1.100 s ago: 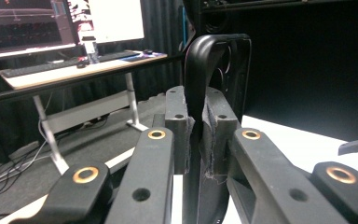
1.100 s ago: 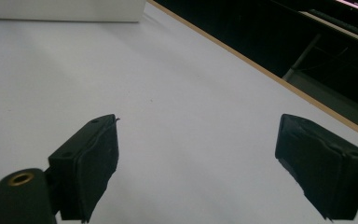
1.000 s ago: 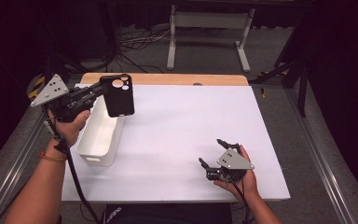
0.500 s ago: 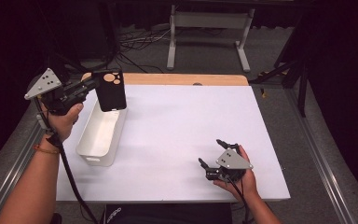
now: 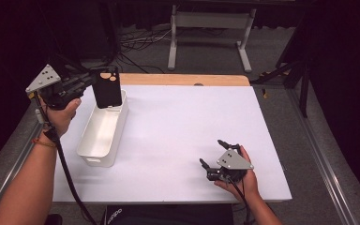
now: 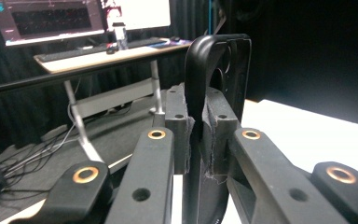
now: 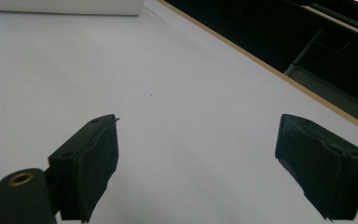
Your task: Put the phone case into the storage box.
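From my seat, the case (image 6: 214,79) is half lost: in the left gripper view its lower part sinks behind the pads (image 6: 179,135) and runs off the bottom edge. In the high view it covers the far end of the bin (image 5: 101,136), and I cannot tell whether they touch. The monitor (image 6: 42,18) is too blurred to read. In the right gripper view the bin (image 7: 60,6) is cut by the top edge.

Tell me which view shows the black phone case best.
The high view: the whole phone case shows upright in the left gripper, above the white bin. The left gripper view shows its edge pinched between the pads. The right gripper view looks across the table.
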The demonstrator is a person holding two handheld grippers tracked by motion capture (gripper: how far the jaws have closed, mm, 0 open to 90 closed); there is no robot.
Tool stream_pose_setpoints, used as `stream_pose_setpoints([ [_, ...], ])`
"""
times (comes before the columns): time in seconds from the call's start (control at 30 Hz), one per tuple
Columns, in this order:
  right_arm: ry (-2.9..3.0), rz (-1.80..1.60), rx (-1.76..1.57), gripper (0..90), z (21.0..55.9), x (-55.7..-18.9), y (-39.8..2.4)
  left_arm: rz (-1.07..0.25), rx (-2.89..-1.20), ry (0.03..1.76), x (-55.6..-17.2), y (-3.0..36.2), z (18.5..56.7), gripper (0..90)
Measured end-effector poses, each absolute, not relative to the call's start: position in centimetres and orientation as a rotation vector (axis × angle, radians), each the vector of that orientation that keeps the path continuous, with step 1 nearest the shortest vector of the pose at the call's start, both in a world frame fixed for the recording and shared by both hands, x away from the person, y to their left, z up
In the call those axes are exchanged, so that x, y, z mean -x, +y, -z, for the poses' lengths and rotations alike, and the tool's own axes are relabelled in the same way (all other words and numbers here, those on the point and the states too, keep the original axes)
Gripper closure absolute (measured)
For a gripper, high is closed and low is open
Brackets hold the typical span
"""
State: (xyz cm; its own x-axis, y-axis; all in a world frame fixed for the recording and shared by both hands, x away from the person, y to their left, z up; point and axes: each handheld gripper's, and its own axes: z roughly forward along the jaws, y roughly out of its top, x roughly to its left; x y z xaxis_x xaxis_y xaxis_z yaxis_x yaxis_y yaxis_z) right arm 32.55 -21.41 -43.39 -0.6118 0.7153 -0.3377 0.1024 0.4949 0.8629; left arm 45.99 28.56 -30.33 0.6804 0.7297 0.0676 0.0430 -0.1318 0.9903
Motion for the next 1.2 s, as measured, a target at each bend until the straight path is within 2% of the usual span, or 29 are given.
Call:
stream_pose_setpoints([
  [0.7, 2.057, -1.109, -0.692, 14.1, 43.7, -32.7, -21.1, -0.625, -1.631, 0.665, -50.3, 29.2, 33.2, 82.5],
  [1.2, 2.097, -1.079, -0.697, 14.3, 44.1, -32.8, -20.7, -0.653, -1.706, 0.665, -52.6, 28.8, 35.2, 82.5],
])
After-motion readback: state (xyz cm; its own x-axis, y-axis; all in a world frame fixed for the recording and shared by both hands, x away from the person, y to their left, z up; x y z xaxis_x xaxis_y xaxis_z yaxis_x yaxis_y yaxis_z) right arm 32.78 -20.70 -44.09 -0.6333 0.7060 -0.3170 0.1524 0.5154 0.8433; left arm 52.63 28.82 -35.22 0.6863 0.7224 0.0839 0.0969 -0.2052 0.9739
